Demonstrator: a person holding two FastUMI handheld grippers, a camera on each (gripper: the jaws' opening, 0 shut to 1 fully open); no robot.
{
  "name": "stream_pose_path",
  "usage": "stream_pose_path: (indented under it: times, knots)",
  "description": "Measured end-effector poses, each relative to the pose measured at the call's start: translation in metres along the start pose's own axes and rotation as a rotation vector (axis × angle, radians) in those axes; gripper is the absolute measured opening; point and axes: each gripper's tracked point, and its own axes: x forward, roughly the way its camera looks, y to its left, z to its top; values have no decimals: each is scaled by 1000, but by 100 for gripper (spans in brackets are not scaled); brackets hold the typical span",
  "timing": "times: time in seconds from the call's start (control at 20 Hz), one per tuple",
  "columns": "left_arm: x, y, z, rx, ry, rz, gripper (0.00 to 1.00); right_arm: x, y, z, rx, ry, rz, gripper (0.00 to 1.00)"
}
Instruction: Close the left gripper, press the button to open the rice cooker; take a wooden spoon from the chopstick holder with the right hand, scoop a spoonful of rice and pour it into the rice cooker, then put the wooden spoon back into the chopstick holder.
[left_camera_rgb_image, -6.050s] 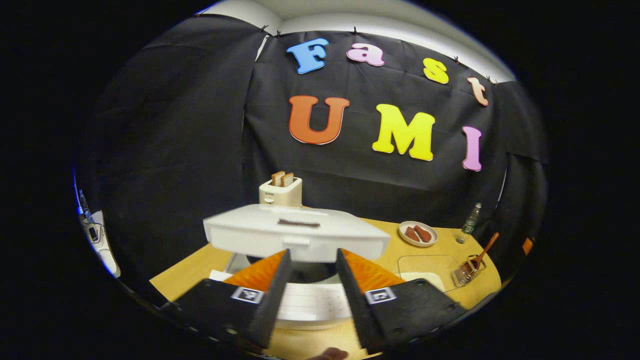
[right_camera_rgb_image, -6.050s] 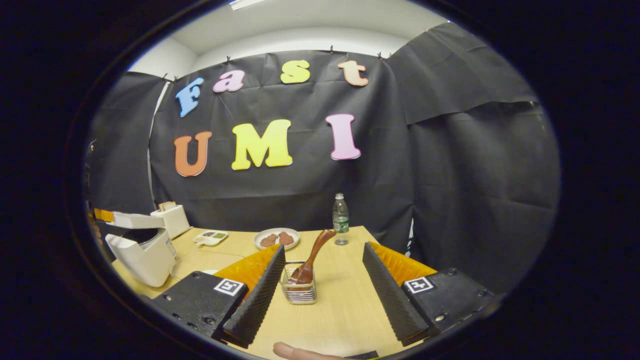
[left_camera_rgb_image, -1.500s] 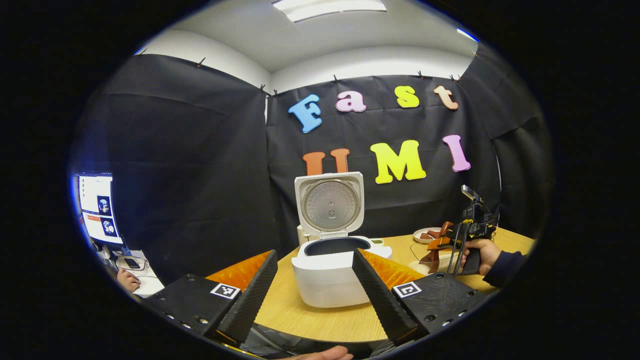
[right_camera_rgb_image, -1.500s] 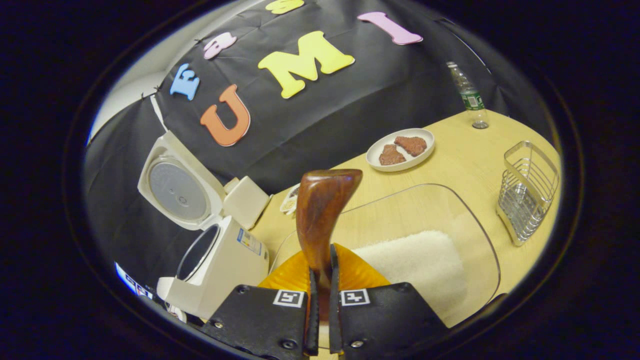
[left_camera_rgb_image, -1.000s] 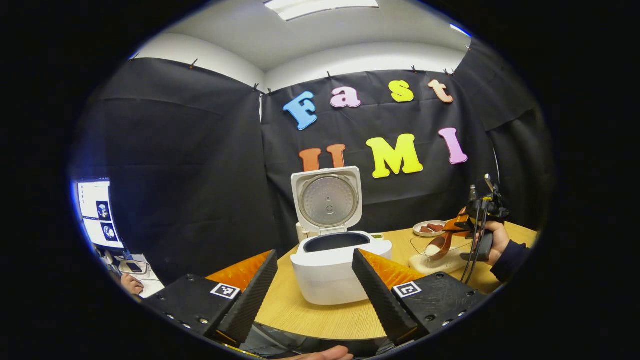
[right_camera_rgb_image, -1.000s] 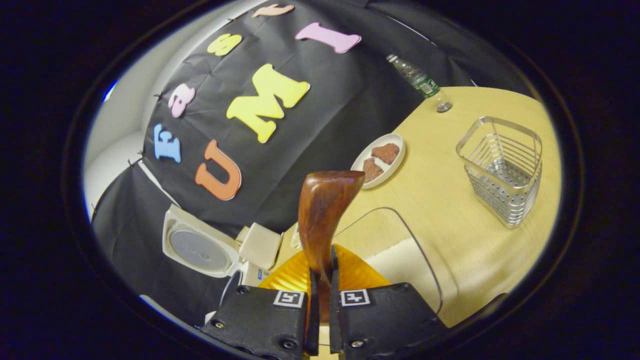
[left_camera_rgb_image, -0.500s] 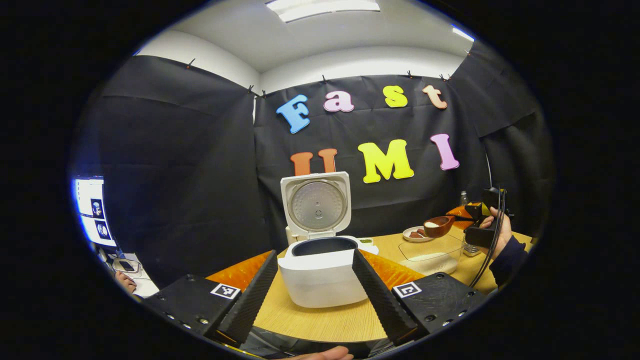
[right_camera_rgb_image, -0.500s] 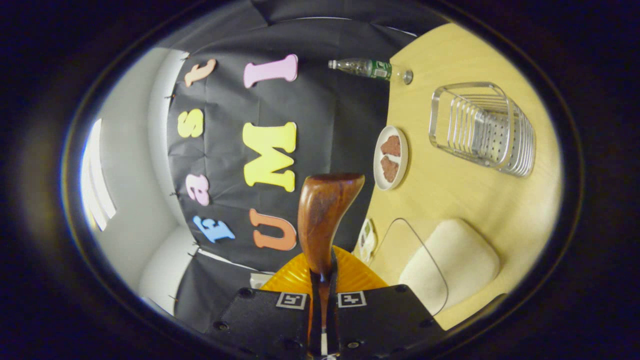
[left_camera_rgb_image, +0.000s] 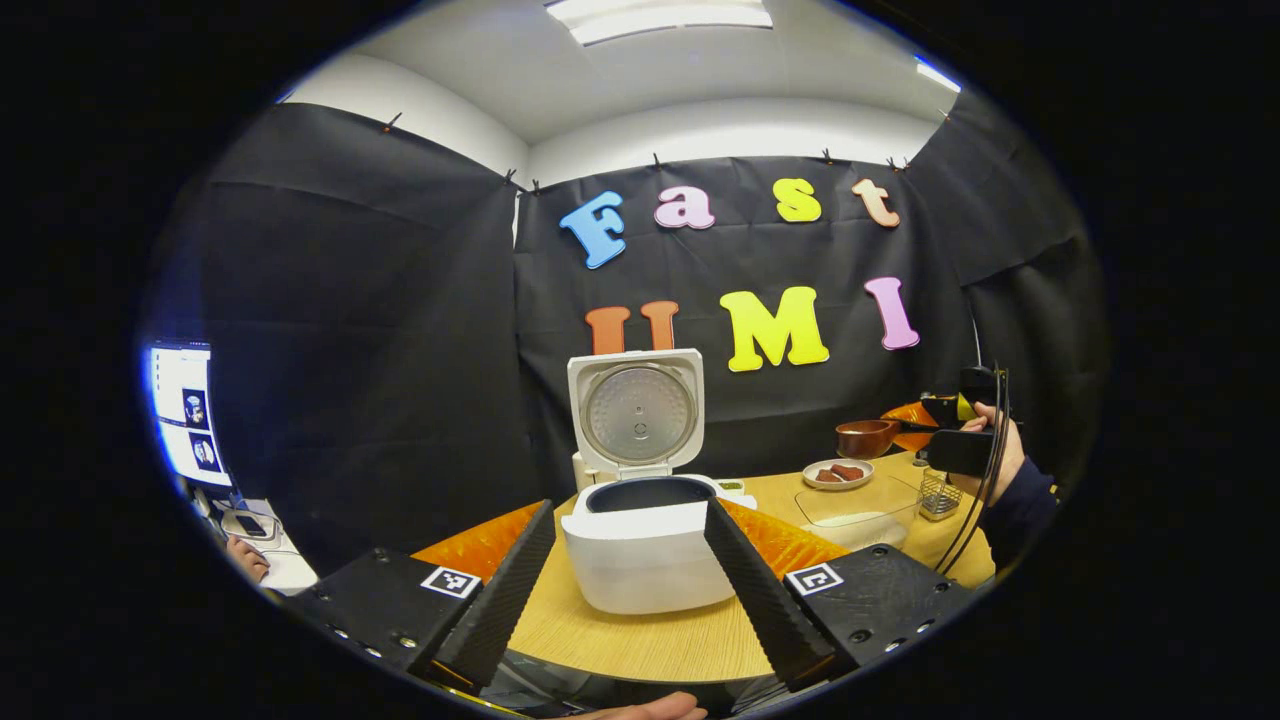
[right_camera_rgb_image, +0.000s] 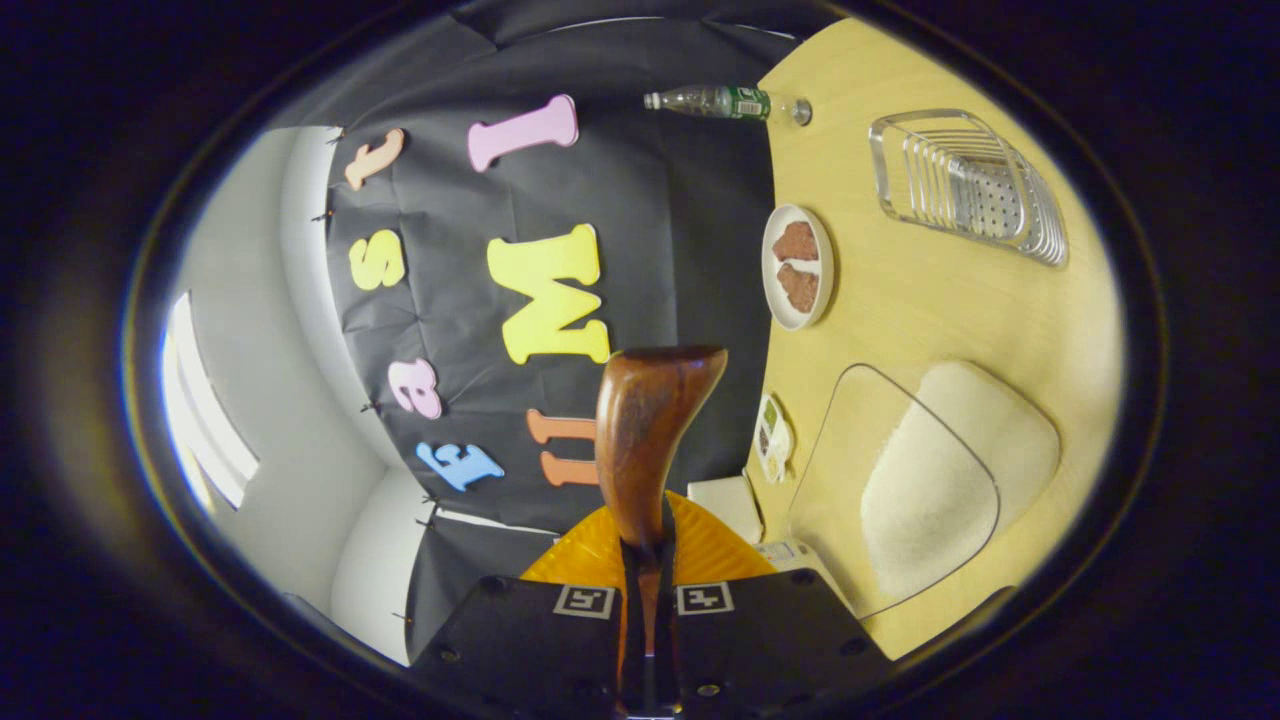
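The rice cooker (left_camera_rgb_image: 645, 540) stands open on the table (left_camera_rgb_image: 640, 645), its lid (left_camera_rgb_image: 636, 412) upright at the back and the dark inner pot bare to the top; what lies inside it cannot be told. To its right in the left gripper view sits a clear tray (left_camera_rgb_image: 860, 505) with a heap of white rice; the right gripper view shows the same tray (right_camera_rgb_image: 850, 480) with the rice (right_camera_rgb_image: 950, 470) piled toward one end. Beyond it a white plate (right_camera_rgb_image: 797, 267) carries two brown pieces of food, and a small dish (right_camera_rgb_image: 772, 437) lies between the plate and the tray. The wire chopstick holder (right_camera_rgb_image: 965, 190) stands apart from the tray, nothing in it. A bottle (right_camera_rgb_image: 725, 101) stands at the far edge of the table.

The left tongs (left_camera_rgb_image: 630, 575) are spread wide, holding nothing, with the cooker seen between the two fingers and clear of both.

The right tongs (right_camera_rgb_image: 645, 610) are pinched tight on the handle of the wooden spoon (right_camera_rgb_image: 645, 430), which reaches forward from them. This view is rolled on its side, so the table runs up its right edge. In the left gripper view the right tongs (left_camera_rgb_image: 915, 430) are held in a hand (left_camera_rgb_image: 995, 445) above the table, over the tray's far side and well right of the cooker, with the spoon (left_camera_rgb_image: 865, 438) level and its bowl pointing toward the cooker. The bowl's contents cannot be made out.
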Motion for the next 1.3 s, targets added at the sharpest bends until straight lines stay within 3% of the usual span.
stream_pose_path:
  times: [0.4, 0.6, 0.75, 1.05, 1.15, 1.3]
  knots:
    - [-9, 24, -5, -47, 7, 9, 95, 58, 12, -77, -124, 81, -73, 9]
    - [-14, 38, -12, -70, 4, 14, 95, 99, 15, -139, -309, 155, -141, 5]
    - [-18, 49, -19, -124, 18, 0, 95, 132, 9, -171, -458, 191, -199, 9]
    - [-21, 59, -25, -179, 18, -27, 94, 166, -5, -199, -707, 210, -275, 6]
    - [-20, 61, -25, -187, 17, -36, 94, 175, -13, -204, -791, 217, -297, 9]
    - [-18, 66, -26, -175, 11, -30, 94, 178, -12, -218, -941, 230, -289, 9]
